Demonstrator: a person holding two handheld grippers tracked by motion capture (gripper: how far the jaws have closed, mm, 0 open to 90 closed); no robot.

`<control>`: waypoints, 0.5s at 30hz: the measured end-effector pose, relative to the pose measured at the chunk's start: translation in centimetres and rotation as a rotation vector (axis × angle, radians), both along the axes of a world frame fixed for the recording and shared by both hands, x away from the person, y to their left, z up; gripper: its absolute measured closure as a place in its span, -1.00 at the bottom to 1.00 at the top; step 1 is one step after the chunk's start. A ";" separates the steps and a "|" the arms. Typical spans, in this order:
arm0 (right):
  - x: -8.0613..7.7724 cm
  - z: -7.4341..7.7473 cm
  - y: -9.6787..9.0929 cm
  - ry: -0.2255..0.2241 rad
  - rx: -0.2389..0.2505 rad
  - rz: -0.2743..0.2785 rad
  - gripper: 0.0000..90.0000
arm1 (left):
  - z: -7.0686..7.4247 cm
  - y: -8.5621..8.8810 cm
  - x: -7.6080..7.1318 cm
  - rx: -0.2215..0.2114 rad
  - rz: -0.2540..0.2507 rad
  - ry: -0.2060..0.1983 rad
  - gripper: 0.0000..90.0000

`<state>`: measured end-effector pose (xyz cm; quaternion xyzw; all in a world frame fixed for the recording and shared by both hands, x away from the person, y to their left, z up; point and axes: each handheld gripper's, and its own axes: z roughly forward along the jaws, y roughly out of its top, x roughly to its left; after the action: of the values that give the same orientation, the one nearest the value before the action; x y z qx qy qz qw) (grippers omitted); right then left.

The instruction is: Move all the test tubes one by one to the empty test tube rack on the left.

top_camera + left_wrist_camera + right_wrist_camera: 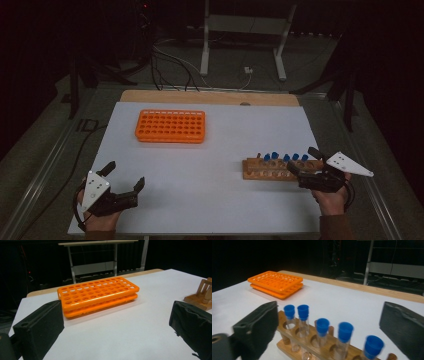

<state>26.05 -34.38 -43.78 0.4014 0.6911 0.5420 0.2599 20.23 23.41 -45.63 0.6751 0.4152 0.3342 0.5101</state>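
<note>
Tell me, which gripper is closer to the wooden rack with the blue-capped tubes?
The right. The right gripper sits at the wooden rack's right end, its open jaws reaching around that end. The left gripper hovers open far away, near the table's front left corner.

Lab bench setting: my white table (210, 200) carries an orange tube rack (170, 126); nearer me than it, blue-capped test tubes (322, 330) in a wooden rack (270, 170).

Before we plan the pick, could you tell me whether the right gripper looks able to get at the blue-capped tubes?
Probably yes: the right gripper is open beside the wooden rack, with the blue-capped tubes upright between its jaws.
</note>
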 end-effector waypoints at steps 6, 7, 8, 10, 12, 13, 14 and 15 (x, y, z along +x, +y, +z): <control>0.0 -0.3 -1.0 0.016 -0.008 0.000 -0.79 | 0.0 0.0 0.0 0.002 0.001 0.001 -0.99; 0.0 -0.5 -1.1 0.018 -0.016 0.000 -0.77 | 0.0 0.0 0.0 0.002 0.002 0.003 -0.99; 0.0 -0.6 -1.2 0.020 -0.021 -0.004 -0.74 | -0.1 0.0 0.0 0.001 0.002 0.004 -0.99; -0.1 -0.7 -1.5 0.020 -0.022 -0.006 -0.67 | 0.0 0.0 0.0 0.002 0.003 0.003 -0.99; -0.2 -0.8 -1.7 0.023 -0.023 -0.020 -0.59 | 0.0 0.0 0.0 0.003 0.004 0.001 -0.99; -0.3 -0.9 -1.8 0.023 -0.028 -0.032 -0.50 | 0.0 0.0 0.0 0.003 0.004 0.001 -0.99; -0.3 -0.9 -1.9 0.024 -0.031 -0.048 -0.43 | 0.0 0.0 0.0 0.003 0.004 0.003 -0.99; -0.4 -1.0 -2.1 0.024 -0.033 -0.059 -0.38 | 0.0 0.0 0.0 0.003 0.004 0.003 -0.99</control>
<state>25.66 -36.47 -44.80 0.4238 0.6909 0.5176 0.2740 20.22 23.39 -45.67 0.6754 0.4168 0.3347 0.5080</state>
